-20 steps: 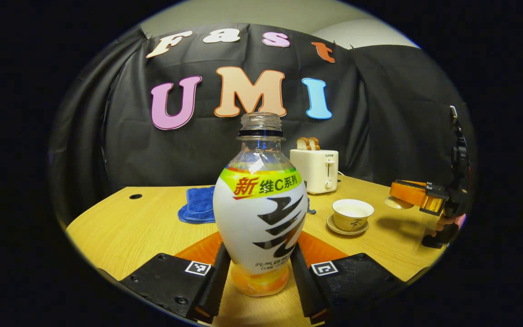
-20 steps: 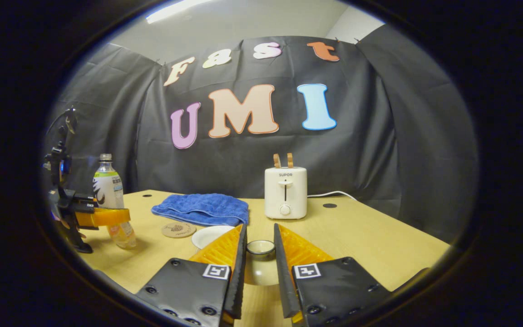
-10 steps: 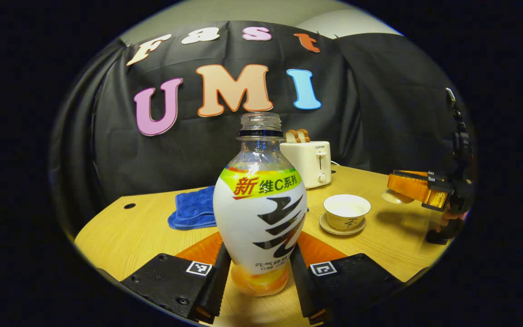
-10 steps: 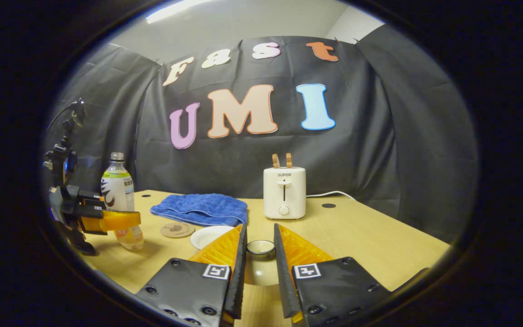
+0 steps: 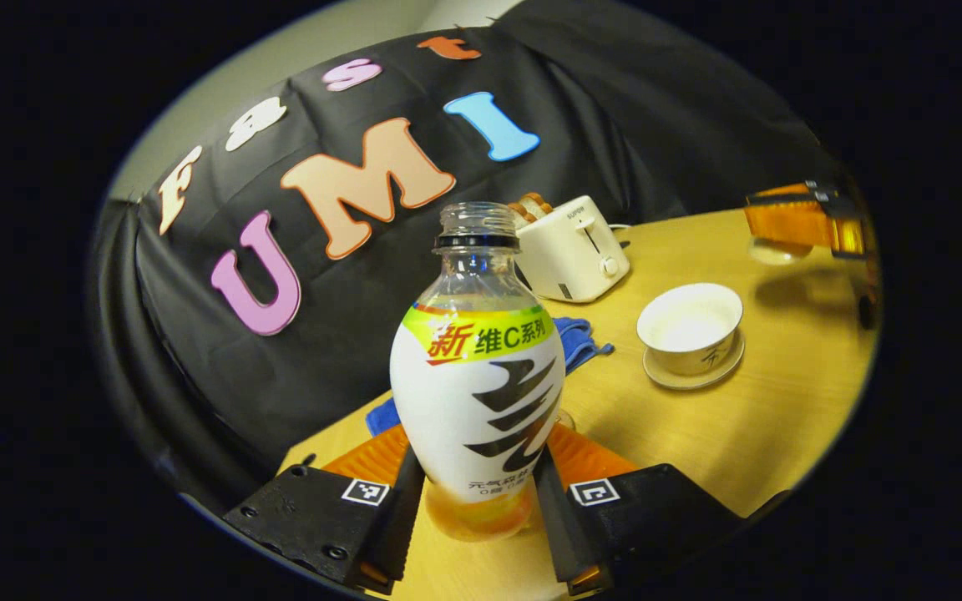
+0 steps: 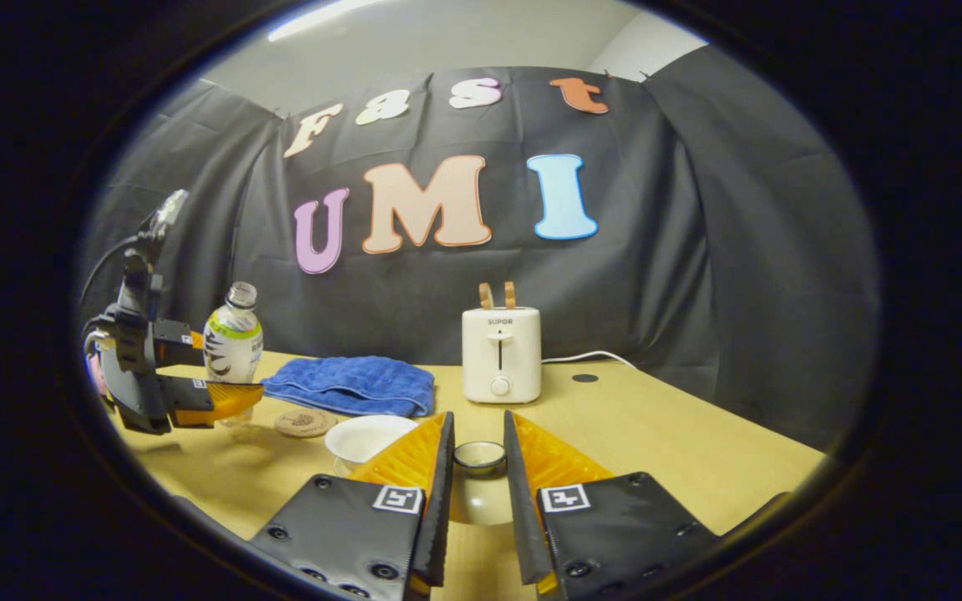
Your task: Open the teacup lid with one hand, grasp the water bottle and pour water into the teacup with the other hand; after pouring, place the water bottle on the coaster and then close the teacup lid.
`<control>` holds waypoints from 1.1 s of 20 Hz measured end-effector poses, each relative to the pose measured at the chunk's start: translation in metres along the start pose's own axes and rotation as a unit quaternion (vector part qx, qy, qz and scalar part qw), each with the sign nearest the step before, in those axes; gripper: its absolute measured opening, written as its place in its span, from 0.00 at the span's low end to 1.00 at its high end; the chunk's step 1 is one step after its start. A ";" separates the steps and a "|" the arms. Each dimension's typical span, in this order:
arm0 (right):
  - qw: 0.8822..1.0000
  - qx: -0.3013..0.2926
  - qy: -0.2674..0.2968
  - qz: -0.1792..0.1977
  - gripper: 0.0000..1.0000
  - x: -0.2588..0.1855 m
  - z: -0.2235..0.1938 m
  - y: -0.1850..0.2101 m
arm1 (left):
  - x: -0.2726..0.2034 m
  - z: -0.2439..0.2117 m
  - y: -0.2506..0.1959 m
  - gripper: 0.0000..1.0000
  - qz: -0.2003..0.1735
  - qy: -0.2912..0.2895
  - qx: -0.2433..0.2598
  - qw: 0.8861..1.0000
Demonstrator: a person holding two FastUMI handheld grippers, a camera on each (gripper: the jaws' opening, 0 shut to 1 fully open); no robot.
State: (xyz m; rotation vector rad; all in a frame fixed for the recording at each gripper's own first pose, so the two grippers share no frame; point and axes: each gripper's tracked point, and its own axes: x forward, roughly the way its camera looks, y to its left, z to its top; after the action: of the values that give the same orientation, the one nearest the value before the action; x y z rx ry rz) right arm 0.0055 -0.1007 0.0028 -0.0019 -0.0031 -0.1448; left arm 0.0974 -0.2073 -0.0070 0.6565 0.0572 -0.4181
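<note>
A capless drink bottle [image 5: 478, 392] with a white label stands between my left gripper's [image 5: 477, 509] fingers, which are shut on its lower body. The left gripper view is rolled, so the bottle leans toward the open white teacup [image 5: 690, 325] on its saucer to the right. In the right gripper view the same bottle [image 6: 232, 346] sits at far left in the left gripper [image 6: 230, 376], beside the round coaster [image 6: 304, 422] and the teacup [image 6: 368, 438]. My right gripper [image 6: 478, 467] is shut on the teacup lid [image 6: 479, 497] by its knob, held above the table.
A folded blue towel [image 6: 351, 384] lies behind the coaster. A white toaster [image 6: 500, 355] with bread slices stands at the back of the wooden table [image 6: 698, 451], its cord trailing right. From the left gripper view, the right gripper [image 5: 782, 229] hangs beyond the teacup.
My left gripper has carried the bottle closer to the teacup and rolled it toward the cup. The right gripper has kept the lid almost still.
</note>
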 end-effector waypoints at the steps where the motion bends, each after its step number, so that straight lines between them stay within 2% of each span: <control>1: 1.000 0.000 0.000 -0.002 0.37 0.000 0.001 -0.001 | 0.004 0.000 0.003 0.64 0.004 0.004 0.031 1.000; 5: 1.000 0.000 0.000 -0.007 0.38 0.001 0.001 -0.004 | 0.011 0.003 0.001 0.63 0.002 0.011 0.159 0.987; 7: 1.000 0.000 0.000 -0.007 0.38 0.001 0.000 -0.005 | 0.015 0.001 -0.003 0.64 -0.008 0.019 0.204 0.979; 12: 1.000 0.000 0.000 -0.008 0.38 0.001 0.000 -0.006 | 0.024 0.000 -0.010 0.62 -0.034 0.035 0.279 0.959; 18: 1.000 0.000 0.000 -0.008 0.38 0.000 0.000 -0.006 | 0.032 0.007 -0.009 0.61 -0.044 0.047 0.381 0.922; 22: 1.000 -0.001 0.000 -0.008 0.37 0.001 0.000 -0.006 | 0.030 0.009 -0.018 0.58 -0.066 0.059 0.425 0.901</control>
State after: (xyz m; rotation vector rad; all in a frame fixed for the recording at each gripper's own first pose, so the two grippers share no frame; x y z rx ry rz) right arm 0.0056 -0.1069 0.0028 -0.0029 -0.0035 -0.1615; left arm 0.1174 -0.2360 -0.0157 1.5510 0.0314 -0.5343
